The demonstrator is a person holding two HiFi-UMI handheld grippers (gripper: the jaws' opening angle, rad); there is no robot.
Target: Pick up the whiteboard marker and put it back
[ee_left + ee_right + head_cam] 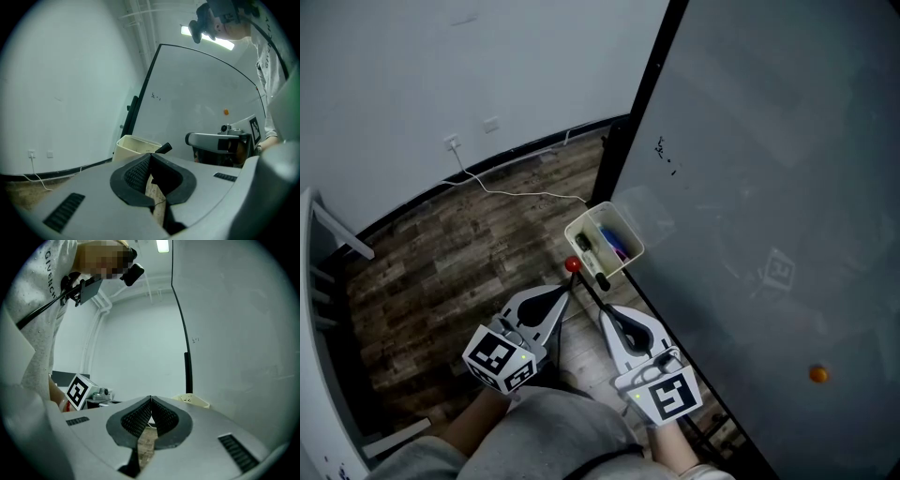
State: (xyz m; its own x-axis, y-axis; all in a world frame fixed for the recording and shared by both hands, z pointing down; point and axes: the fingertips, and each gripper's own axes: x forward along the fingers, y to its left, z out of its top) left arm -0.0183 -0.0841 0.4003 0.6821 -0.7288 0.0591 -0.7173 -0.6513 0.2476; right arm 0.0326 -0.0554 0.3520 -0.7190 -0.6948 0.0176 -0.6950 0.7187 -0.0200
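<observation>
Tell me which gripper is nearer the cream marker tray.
Left. The left gripper has its tips just short of the tray, at its near corner; the right gripper sits further back, below the tray.

We see a grey whiteboard (769,169) with a small orange magnet (818,374) near its lower edge, and a white cable (525,193) trailing from a wall socket (452,143) across the wooden floor (422,272).

The markers (600,253) sit half hidden by the box (584,216) wall. The scribble (665,156) on the whiteboard (769,141) is too small to read.
</observation>
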